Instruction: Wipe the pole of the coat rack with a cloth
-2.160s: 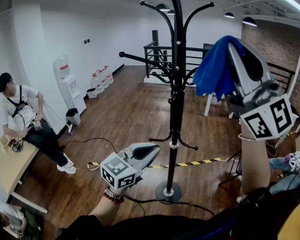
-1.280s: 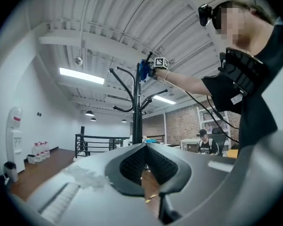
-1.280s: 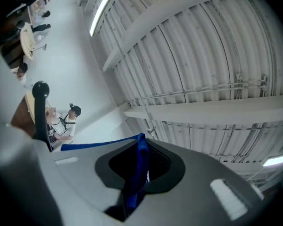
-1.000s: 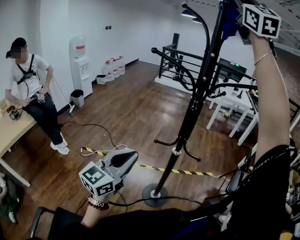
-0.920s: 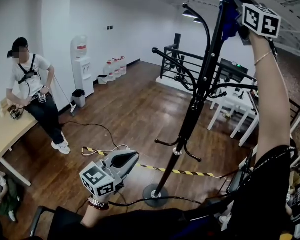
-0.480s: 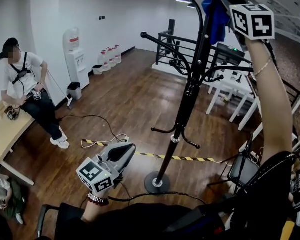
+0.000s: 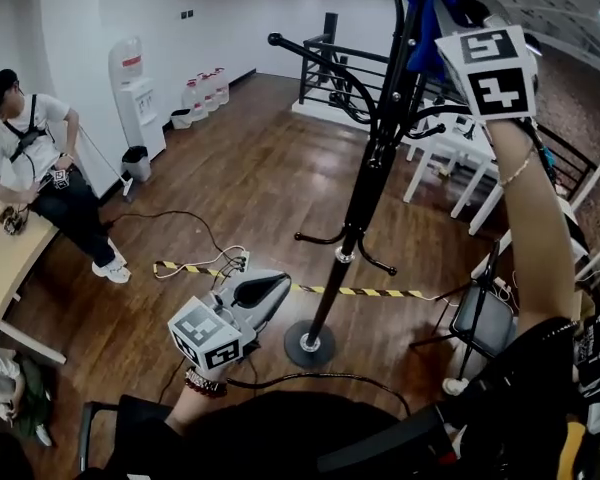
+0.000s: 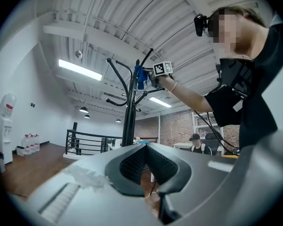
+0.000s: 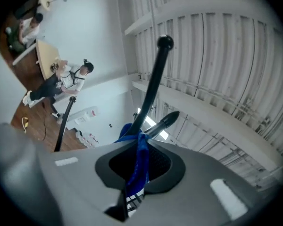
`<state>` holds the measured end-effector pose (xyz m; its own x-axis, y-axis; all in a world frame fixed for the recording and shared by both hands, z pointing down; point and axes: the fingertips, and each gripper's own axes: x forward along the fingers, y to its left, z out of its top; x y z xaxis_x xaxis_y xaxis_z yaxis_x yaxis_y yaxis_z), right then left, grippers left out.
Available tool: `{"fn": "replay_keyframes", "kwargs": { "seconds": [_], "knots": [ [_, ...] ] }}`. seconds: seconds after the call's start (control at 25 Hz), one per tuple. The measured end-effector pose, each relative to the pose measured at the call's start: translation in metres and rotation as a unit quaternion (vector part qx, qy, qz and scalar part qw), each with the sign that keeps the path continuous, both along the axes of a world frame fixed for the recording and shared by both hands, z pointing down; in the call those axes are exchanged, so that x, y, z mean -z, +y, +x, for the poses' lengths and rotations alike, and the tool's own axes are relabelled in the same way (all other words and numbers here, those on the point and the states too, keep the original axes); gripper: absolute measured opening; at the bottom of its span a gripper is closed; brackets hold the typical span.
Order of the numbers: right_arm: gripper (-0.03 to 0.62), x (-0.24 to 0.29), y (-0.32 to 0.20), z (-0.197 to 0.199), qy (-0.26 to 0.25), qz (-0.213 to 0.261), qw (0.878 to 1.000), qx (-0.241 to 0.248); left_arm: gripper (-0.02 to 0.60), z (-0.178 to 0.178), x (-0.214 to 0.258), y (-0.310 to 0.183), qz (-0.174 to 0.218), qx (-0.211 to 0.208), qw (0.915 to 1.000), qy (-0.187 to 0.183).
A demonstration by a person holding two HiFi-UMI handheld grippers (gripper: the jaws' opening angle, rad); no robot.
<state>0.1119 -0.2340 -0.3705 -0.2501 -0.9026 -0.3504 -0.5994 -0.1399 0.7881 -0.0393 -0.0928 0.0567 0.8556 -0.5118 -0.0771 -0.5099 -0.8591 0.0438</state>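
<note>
The black coat rack's pole (image 7: 365, 193) rises from a round base (image 7: 305, 346) on the wood floor. My right gripper (image 7: 448, 10) is raised high and shut on a blue cloth (image 7: 420, 28), which lies against the upper pole among the hooks. In the right gripper view the cloth (image 9: 140, 149) hangs pinched between the jaws of the right gripper (image 9: 139, 166), with the pole (image 9: 153, 86) just beyond. My left gripper (image 7: 265, 290) is low, left of the pole and apart from it. In its own view the left gripper (image 8: 145, 147) is shut on nothing, facing the rack (image 8: 129, 107).
A person (image 7: 35, 158) sits by a desk at the left wall, near a water dispenser (image 7: 130, 93). Black-and-yellow tape (image 7: 380, 293) and cables lie on the floor. White chairs (image 7: 450, 158) and a black chair (image 7: 480, 318) stand right of the rack; a railing (image 7: 330, 53) is behind it.
My right gripper has carried the blue cloth from the right of the rack up onto the upper pole. The left gripper has stayed low and shut.
</note>
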Motion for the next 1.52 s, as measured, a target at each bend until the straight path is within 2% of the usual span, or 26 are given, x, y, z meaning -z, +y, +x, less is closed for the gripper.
{"fn": "replay_keyframes", "kwargs": {
  "seconds": [0.16, 0.32, 0.4, 0.52, 0.72, 0.84, 0.92, 1.0, 1.2, 1.32, 1.52],
  "knots": [
    [0.025, -0.027, 0.013, -0.013, 0.040, -0.004, 0.999, 0.002, 0.006, 0.003, 0.001, 0.001, 0.006, 0.000, 1.0000, 0.001],
    [0.025, -0.065, 0.008, -0.026, 0.097, -0.013, 0.995, -0.026, 0.006, 0.001, -0.002, 0.000, 0.001, -0.002, 1.0000, -0.003],
    [0.025, -0.086, 0.004, -0.038, 0.120, -0.034, 0.992, -0.026, 0.006, 0.001, -0.007, 0.000, -0.004, -0.008, 0.9999, -0.006],
    [0.025, -0.129, -0.001, -0.049, 0.139, -0.099, 0.985, -0.001, 0.006, 0.006, -0.008, 0.003, -0.008, -0.012, 0.9999, -0.007],
    [0.025, -0.175, -0.002, -0.045, 0.132, -0.165, 0.977, 0.040, 0.006, 0.020, -0.010, 0.005, -0.013, -0.021, 0.9996, -0.014],
    [0.025, -0.191, 0.007, -0.053, 0.084, -0.223, 0.966, 0.099, 0.005, 0.024, -0.013, 0.006, -0.017, -0.026, 0.9993, -0.019],
    [0.025, -0.199, 0.013, -0.056, 0.037, -0.270, 0.951, 0.144, 0.006, 0.023, -0.014, 0.007, -0.022, -0.026, 0.9992, -0.022],
    [0.025, -0.205, 0.020, -0.058, -0.001, -0.317, 0.930, 0.186, 0.006, 0.024, -0.018, 0.007, -0.025, -0.029, 0.9990, -0.023],
    [0.024, -0.224, 0.042, -0.070, -0.062, -0.424, 0.861, 0.275, 0.005, 0.027, -0.014, 0.013, -0.025, -0.033, 0.9990, -0.015],
    [0.025, -0.218, 0.051, -0.073, -0.116, -0.458, 0.820, 0.323, 0.006, 0.029, -0.008, 0.017, -0.022, -0.036, 0.9990, -0.018],
    [0.025, -0.211, 0.068, -0.073, -0.167, -0.478, 0.777, 0.374, 0.006, 0.030, -0.013, 0.022, -0.032, -0.038, 0.9986, -0.018]
  ]
}}
